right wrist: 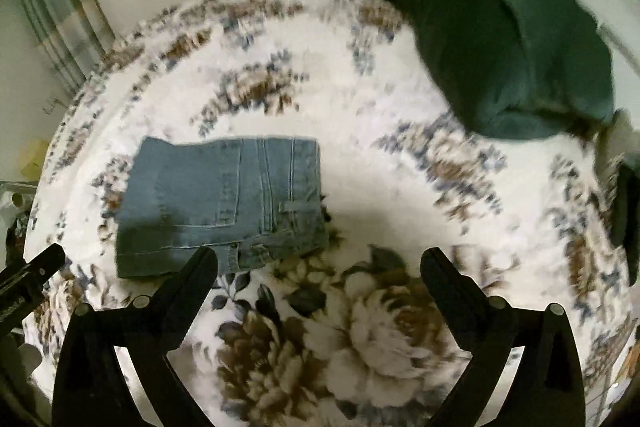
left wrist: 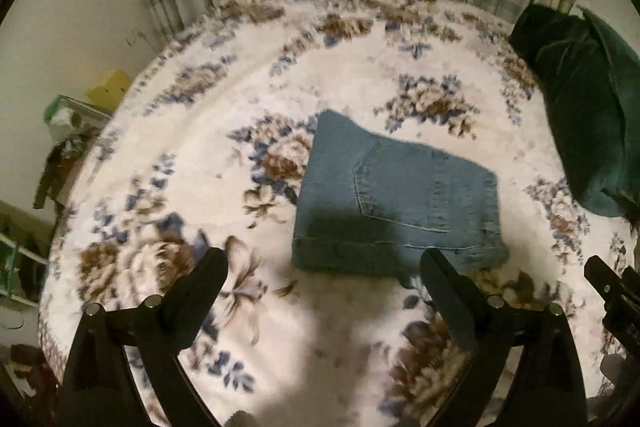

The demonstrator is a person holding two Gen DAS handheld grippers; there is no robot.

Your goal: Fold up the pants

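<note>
The floral bedspread [left wrist: 360, 67] was plush and soft, so a careless brush could have dragged the cloth lying on it. The pants [left wrist: 396, 199] lay near the middle in a compact folded stack, a dark green pillow [left wrist: 580, 115] well apart. The left gripper [left wrist: 324, 267] and right gripper [right wrist: 320, 263] both stood wide apart, holding nothing; either tip catching the near hem might have undone the fold

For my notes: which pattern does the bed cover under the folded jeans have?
White bed cover with brown and blue flowers, clearest in the right wrist view.
</note>
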